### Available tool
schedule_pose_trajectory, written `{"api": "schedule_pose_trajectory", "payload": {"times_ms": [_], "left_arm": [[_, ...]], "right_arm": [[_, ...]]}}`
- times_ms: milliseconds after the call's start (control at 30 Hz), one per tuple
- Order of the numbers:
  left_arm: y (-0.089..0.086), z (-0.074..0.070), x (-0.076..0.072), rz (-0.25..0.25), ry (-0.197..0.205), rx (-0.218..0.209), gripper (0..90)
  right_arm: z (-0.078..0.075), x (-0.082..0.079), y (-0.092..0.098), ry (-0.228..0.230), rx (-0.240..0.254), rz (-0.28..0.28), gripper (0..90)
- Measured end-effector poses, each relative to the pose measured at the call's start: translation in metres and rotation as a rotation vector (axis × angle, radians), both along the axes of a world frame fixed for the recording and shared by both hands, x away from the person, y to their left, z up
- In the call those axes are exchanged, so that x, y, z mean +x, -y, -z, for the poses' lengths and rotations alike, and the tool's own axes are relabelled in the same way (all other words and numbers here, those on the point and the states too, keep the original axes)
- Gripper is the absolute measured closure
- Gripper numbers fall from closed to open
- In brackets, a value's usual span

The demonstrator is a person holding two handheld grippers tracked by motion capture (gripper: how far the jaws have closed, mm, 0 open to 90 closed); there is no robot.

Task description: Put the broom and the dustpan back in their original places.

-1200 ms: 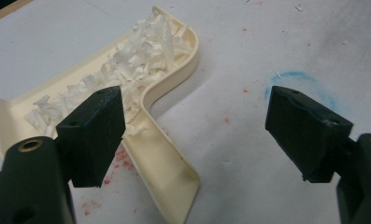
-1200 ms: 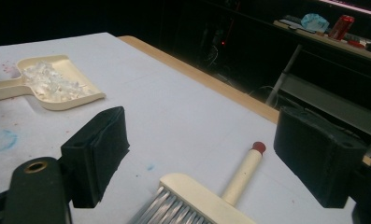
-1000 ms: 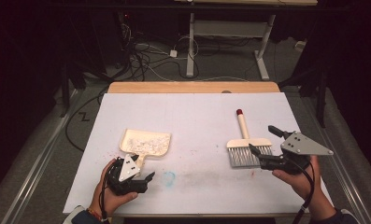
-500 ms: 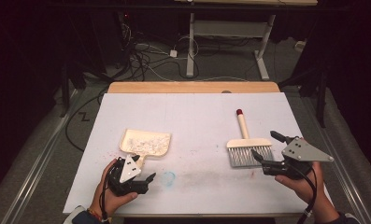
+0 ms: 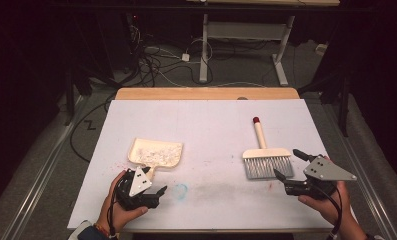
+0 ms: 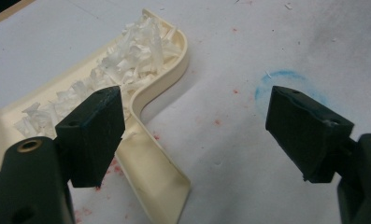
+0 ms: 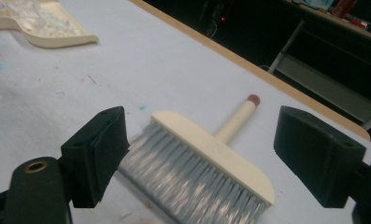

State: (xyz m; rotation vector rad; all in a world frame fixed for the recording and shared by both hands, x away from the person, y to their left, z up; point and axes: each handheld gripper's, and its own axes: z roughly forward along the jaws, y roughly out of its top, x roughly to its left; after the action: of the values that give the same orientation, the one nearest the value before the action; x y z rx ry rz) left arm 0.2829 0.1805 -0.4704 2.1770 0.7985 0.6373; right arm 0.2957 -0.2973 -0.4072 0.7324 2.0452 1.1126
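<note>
Right gripper (image 5: 288,166) wide open, empty, just beside brush (image 5: 266,160) bristles, dustpan (image 5: 155,152) well apart

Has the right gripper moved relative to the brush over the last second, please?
Yes. The right gripper has drawn back from the brush toward the table's near right corner; the brush lies free on the table, jaws open.

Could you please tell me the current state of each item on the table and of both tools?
Dustpan: lying flat on the table, filled with white shreds, not held.
Brush: lying flat, bristles toward the person, handle pointing away, not held.
Left tool: open, jaws apart over the dustpan's handle, gripping nothing.
Right tool: open, jaws apart, facing the brush's bristles, gripping nothing.
Table: white surface marked with red specks and a blue ring.
</note>
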Motion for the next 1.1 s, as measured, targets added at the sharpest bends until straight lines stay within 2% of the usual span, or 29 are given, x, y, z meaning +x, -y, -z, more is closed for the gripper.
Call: {"api": "schedule_pose_trajectory", "payload": {"times_ms": [167,267,333,367,667,733,833,867,933,1067,1100], "left_arm": [[0.001,0.000,0.001,0.010,0.012,0.006,19.2],[0.002,0.000,0.001,0.009,0.002,0.003,19.2],[0.002,0.001,0.002,0.013,0.013,0.008,19.2],[0.003,0.001,0.002,0.010,0.001,0.005,19.2],[0.002,0.001,0.002,0.014,0.018,0.011,19.2],[0.002,0.001,0.002,0.008,0.008,0.009,19.2],[0.003,0.001,0.003,0.011,0.008,0.010,19.2],[0.003,0.001,0.003,0.013,0.020,0.018,19.2],[0.004,0.001,0.003,0.011,0.005,0.013,19.2],[0.007,0.001,0.005,0.016,0.020,0.017,19.2],[0.007,0.002,0.004,0.015,0.006,0.021,19.2]], "right_arm": [[0.009,-0.003,0.007,-0.009,-0.007,0.015,18.5],[0.015,-0.004,0.012,-0.019,-0.007,0.016,18.5],[0.019,-0.005,0.014,-0.024,-0.013,0.026,18.6],[0.021,-0.005,0.015,-0.028,-0.008,0.023,18.6],[0.042,-0.009,0.026,-0.060,0.008,0.048,19.0],[0.046,-0.010,0.027,-0.072,0.012,0.046,19.3],[0.048,-0.011,0.026,-0.075,0.006,0.043,19.3],[0.048,-0.011,0.026,-0.071,0.004,0.044,19.3],[0.047,-0.012,0.026,-0.066,0.011,0.047,19.3],[0.046,-0.013,0.026,-0.064,0.011,0.056,19.4],[0.046,-0.013,0.027,-0.059,0.013,0.059,19.4]]}}
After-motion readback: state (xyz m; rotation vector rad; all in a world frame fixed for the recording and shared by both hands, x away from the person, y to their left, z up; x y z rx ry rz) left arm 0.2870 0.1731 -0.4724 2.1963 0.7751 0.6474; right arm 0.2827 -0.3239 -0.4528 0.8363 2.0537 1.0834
